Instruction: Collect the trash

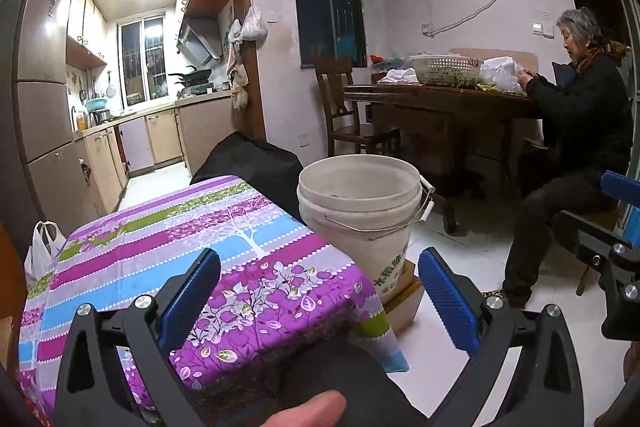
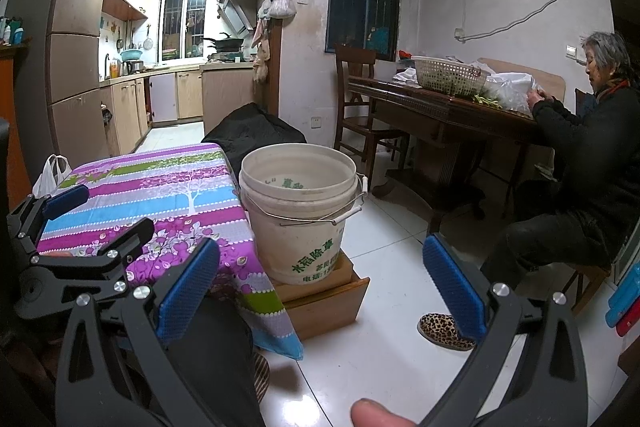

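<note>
Both pairs of fingers stand wide apart, nothing between them. The left gripper (image 1: 320, 291) hangs over the near corner of the bench (image 1: 168, 247), its purple-striped cloth bare as far as the views show. The right gripper (image 2: 320, 287) rides beside it, out over the white floor (image 2: 392, 239).

And the target? No loose trash shows up on cloth or tiles. What does show is the white bucket (image 2: 298, 207), upright on a low wooden box (image 2: 328, 299), touching the bench's right edge, mouth open to the ceiling. It sits ahead of both grippers, between the right one's fingers, right of centre for the left. I'd call the right hand's lane straighter. A white plastic bag (image 1: 42, 247) sits off the bench's far left corner, nearer the left hand.
</note>
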The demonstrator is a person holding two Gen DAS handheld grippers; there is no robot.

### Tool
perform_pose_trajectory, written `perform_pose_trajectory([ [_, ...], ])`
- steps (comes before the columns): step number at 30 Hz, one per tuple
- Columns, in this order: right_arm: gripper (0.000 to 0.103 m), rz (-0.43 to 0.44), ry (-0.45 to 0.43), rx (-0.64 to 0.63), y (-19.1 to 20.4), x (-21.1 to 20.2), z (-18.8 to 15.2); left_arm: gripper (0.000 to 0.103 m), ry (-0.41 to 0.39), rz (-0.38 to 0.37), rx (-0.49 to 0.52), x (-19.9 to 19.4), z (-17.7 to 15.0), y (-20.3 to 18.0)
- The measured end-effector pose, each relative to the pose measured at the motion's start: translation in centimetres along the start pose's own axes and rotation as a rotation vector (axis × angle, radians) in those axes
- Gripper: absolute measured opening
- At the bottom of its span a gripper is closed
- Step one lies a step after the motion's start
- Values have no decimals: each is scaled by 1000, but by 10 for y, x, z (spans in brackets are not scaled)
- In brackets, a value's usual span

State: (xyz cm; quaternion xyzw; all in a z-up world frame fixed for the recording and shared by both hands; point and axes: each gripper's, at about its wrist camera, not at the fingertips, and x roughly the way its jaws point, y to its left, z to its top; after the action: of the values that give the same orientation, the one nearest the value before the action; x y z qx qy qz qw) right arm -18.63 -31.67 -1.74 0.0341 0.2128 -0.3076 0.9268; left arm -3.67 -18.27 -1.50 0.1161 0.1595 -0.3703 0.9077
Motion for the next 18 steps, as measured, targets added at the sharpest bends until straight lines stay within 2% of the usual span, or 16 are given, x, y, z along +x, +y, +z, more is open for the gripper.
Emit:
perform_pose_trajectory([
  [18, 98, -2, -1, -2, 1, 0, -1, 98, 11, -11, -8, -1, 1, 2],
])
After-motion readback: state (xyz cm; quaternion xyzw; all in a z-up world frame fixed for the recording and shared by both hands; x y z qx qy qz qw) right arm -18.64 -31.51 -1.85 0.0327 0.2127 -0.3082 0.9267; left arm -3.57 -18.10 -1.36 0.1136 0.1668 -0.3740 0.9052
